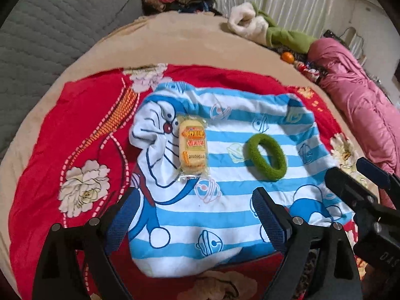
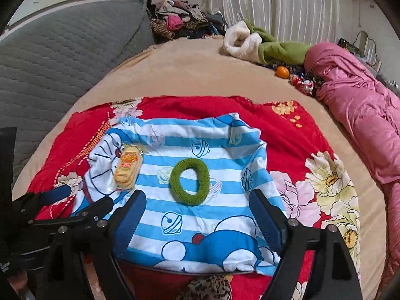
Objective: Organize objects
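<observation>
The left gripper (image 1: 197,215) and right gripper (image 2: 200,212) both hang with jaws spread and nothing between them, above the near edge of a soft blue-striped cartoon cloth (image 1: 225,200). On it, a fuzzy green hair ring (image 2: 189,181) lies mid-cloth, well apart from every edge. A glossy wrapped yellow snack (image 1: 193,147) lies toward the left edge, with bare cloth between the two.

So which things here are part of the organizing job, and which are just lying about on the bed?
Job:
- snack packet
- green hair tie
- striped cartoon cloth
- left gripper and right gripper, both open and empty

Lying about:
- red floral sheet
- pink quilt
- orange
- green-and-white garment
- clothes pile
</observation>
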`<state>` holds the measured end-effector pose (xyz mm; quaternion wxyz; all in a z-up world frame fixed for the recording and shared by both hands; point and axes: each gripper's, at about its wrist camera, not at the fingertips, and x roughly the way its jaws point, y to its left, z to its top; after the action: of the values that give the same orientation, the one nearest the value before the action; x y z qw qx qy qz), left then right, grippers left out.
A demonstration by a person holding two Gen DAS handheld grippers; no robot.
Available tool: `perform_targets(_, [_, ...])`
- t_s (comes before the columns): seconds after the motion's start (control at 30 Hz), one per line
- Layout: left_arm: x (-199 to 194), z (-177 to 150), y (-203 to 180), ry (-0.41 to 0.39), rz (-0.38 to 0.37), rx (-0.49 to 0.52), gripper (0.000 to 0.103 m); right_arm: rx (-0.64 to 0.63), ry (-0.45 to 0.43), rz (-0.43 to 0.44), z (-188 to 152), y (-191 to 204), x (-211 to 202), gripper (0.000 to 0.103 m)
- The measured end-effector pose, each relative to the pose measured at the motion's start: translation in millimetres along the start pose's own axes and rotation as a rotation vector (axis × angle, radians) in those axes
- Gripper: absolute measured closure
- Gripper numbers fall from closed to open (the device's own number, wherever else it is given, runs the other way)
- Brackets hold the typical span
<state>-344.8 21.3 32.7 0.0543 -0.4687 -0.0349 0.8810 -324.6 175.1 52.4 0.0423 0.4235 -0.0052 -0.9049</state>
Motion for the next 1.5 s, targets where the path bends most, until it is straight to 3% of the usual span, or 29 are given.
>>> perform_targets(0.1, [-16, -2, 3, -0.028, -0.038, -0.028, 0.011, -0.009, -0.018, -0.002, -3, 3, -13, 0.007])
perform_targets(0.27, [-37, -6, 2, -0.05, -0.048, -0.028, 0.011, -0.002, -0.06, 0.013, -8, 3, -37, 0.001])
perform_targets(1.1, [-154, -60, -22, -0.183, -0.001, 0.059, 0.011, -0.024, -0.239, 0.049, -50, -1, -163, 0.001])
perform_targets(1.5, [-193, -102, -17, -0.228, -0.001, 0.029, 0.011, -0.044, -0.287, 0.062, -80, 4, -209, 0.001])
